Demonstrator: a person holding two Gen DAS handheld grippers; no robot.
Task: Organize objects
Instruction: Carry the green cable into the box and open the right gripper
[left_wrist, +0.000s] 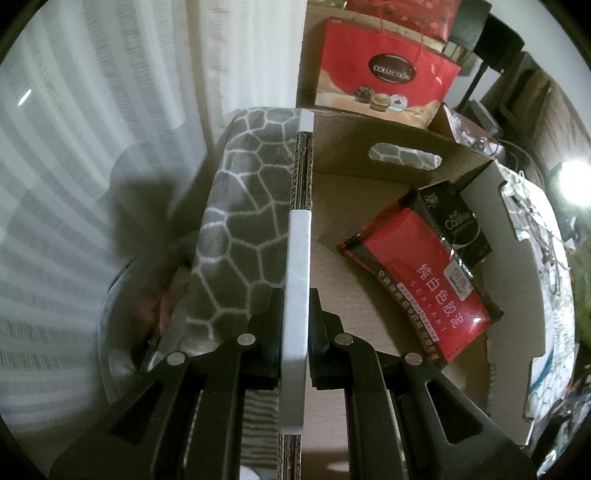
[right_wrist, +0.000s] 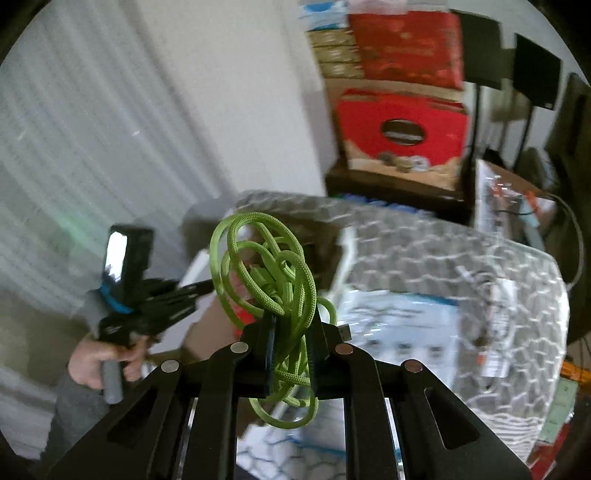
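My left gripper (left_wrist: 295, 325) is shut on the near wall of an open cardboard box (left_wrist: 369, 192), over its white taped rim (left_wrist: 297, 295). In the box lie a red sealant pouch (left_wrist: 417, 284) and a small black carton (left_wrist: 458, 221). My right gripper (right_wrist: 291, 325) is shut on a tangled green braided cable (right_wrist: 266, 273) with a USB plug (right_wrist: 343, 332), held up in the air. In the right wrist view the left gripper (right_wrist: 173, 299) shows at the left, in a hand. The box is mostly hidden there.
A grey honeycomb-patterned cloth (left_wrist: 243, 206) lies beside the box on the left. A red chocolate gift bag (left_wrist: 384, 74) stands behind on a shelf. Cluttered papers and packets (right_wrist: 424, 325) cover the patterned surface on the right. White curtains (left_wrist: 92, 147) hang on the left.
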